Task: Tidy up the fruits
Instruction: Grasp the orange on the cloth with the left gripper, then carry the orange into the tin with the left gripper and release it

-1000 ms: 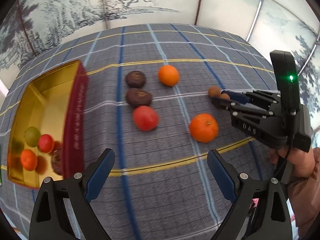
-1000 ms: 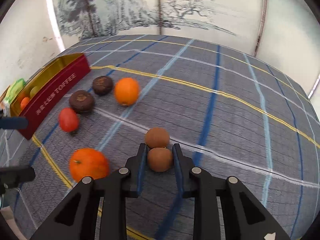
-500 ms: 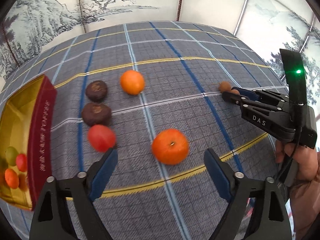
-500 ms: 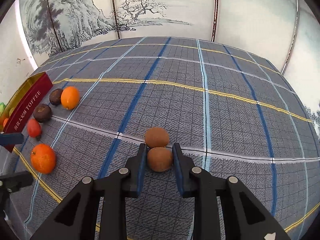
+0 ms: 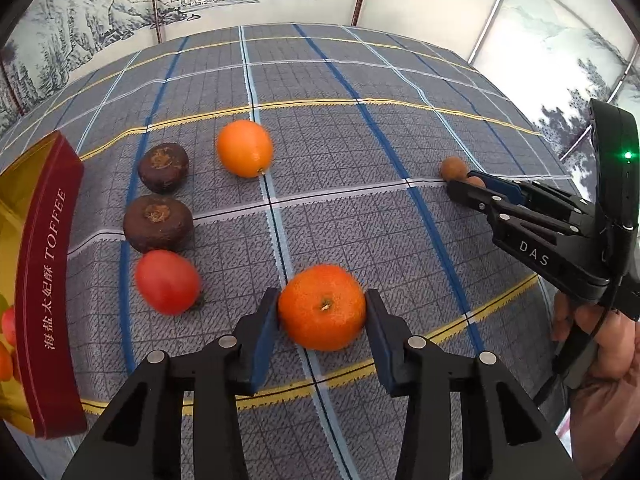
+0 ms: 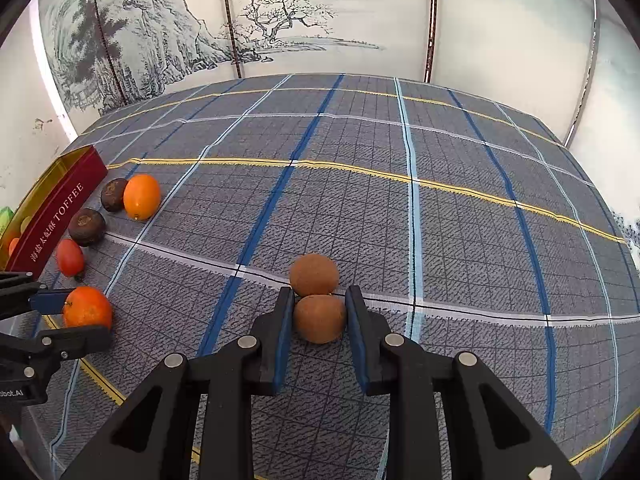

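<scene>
My left gripper (image 5: 322, 310) is shut on a mandarin (image 5: 322, 306) that rests on the cloth; it also shows in the right wrist view (image 6: 87, 307). My right gripper (image 6: 319, 314) is shut on a brown kiwi (image 6: 319, 318), with a second kiwi (image 6: 314, 274) touching it just beyond. A red tomato (image 5: 167, 282), two dark brown fruits (image 5: 158, 223) (image 5: 163, 167) and an orange (image 5: 244, 148) lie to the left. The red and gold toffee tin (image 5: 48, 264) at far left holds several small fruits.
The checked grey-blue tablecloth (image 6: 400, 208) covers the table. Painted screen panels (image 6: 280, 28) stand behind the far edge. The right gripper's body and the hand holding it (image 5: 560, 240) are at the right of the left wrist view.
My left gripper moved forward and right over the mandarin and closed its fingers on it. My right gripper stayed shut on the kiwi, its view turning slightly right.
</scene>
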Available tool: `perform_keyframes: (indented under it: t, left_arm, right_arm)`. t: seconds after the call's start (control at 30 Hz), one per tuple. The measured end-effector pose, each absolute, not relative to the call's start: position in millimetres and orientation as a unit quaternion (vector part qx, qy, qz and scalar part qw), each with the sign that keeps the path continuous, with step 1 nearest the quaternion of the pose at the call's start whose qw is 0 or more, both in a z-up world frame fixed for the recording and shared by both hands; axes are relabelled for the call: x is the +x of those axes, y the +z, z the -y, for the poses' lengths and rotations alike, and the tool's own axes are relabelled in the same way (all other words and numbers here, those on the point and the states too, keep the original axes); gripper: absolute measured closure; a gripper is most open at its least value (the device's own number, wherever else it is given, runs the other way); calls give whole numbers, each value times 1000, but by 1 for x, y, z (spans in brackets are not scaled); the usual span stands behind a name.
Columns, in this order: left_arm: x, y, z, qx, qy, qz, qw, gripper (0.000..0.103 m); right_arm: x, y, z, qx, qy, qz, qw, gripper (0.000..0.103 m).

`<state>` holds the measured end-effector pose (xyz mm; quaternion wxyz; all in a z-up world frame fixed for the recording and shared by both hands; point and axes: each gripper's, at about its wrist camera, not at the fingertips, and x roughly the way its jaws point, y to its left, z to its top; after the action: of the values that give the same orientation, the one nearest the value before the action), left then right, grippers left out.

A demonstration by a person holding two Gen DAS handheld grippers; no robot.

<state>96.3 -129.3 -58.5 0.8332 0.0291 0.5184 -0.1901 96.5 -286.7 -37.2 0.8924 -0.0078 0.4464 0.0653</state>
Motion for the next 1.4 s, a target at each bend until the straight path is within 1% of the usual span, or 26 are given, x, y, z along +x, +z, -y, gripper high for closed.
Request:
perform_keyframes:
  t: [0.27, 0.7, 0.9, 1.03, 1.2, 1.4]
  left_arm:
    - [86, -51, 118, 27, -192, -520, 832, 60]
    - [66, -8, 89, 23, -194, -485, 852, 60]
    - [65, 19, 47, 14, -160, -456, 875, 60]
    - [69, 30, 5, 4, -115, -443, 889, 60]
    - [72, 28, -47, -15, -59, -449, 892, 60]
    - [70, 12, -84, -33, -23, -470, 882, 60]
  right_arm:
    - [95, -37, 283, -20, 60, -447, 892, 78]
    - [96, -37, 282, -24, 58, -447, 892, 78]
    - [96, -37, 282, -23, 59, -447, 892, 78]
    - [96, -37, 282, -23, 59, -447, 892, 78]
    - [96, -37, 282, -24, 59, -447, 892, 78]
    - [96, -37, 282, -24, 58, -447, 892, 78]
